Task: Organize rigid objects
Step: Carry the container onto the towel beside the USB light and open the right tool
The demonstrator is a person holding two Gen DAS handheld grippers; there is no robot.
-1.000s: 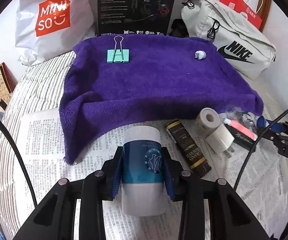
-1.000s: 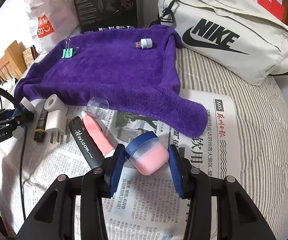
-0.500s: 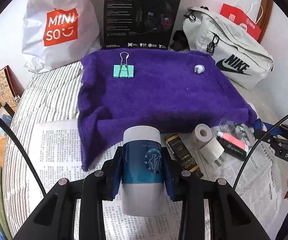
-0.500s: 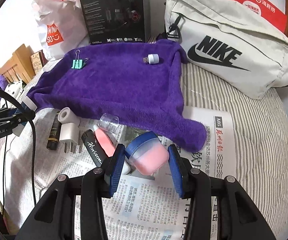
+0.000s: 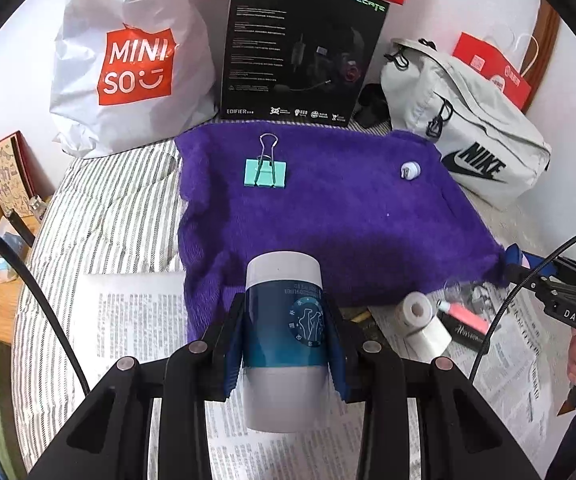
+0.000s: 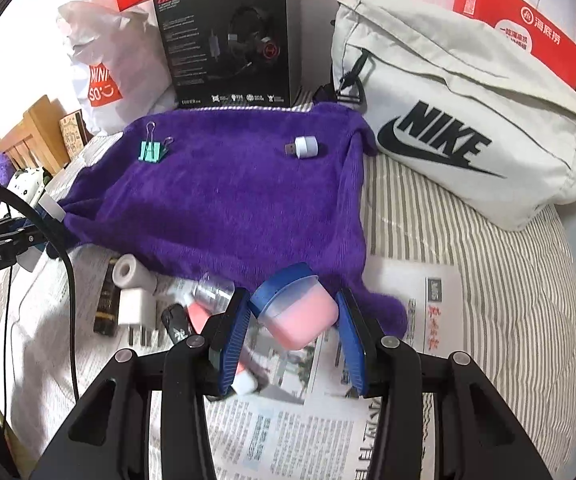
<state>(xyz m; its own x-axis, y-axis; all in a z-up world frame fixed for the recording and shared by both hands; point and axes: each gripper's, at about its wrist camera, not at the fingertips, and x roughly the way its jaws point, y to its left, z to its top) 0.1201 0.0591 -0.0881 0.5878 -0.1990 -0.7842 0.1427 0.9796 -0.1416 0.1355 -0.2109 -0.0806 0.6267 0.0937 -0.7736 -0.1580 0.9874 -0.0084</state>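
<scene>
1. While both hands carry their loads above the newspaper (image 6: 288, 432), the left gripper (image 5: 283, 344) has its blue pads pressed against the sides of a white bottle with a teal label (image 5: 283, 332), so the jaws stand narrowly apart and are clamped on it.
2. That bottle sits upright between the fingers, its white cap pointing toward the purple towel (image 5: 328, 216).
3. Over on the other side, the right gripper (image 6: 292, 332) holds a small pink case with a blue lid (image 6: 296, 308); its jaws are partly closed, with the case tilted between the pads.
4. On the towel lie a mint-green binder clip (image 5: 265, 172) toward the far left and a small white USB plug (image 6: 304, 147) toward the far right, well apart from each other.
5. Along the towel's near edge, on the newspaper, rest a roll of white tape (image 6: 127, 272), a white charger (image 6: 137, 308), a dark slim box (image 6: 105, 308) and a pink-and-black tube that is partly hidden behind the right gripper's finger.
6. Behind the towel stand a MINISO bag (image 5: 127, 60), a black headset box (image 5: 300, 48) and a pale Nike bag (image 6: 468, 120), all on a striped bedsheet (image 6: 488, 280).
</scene>
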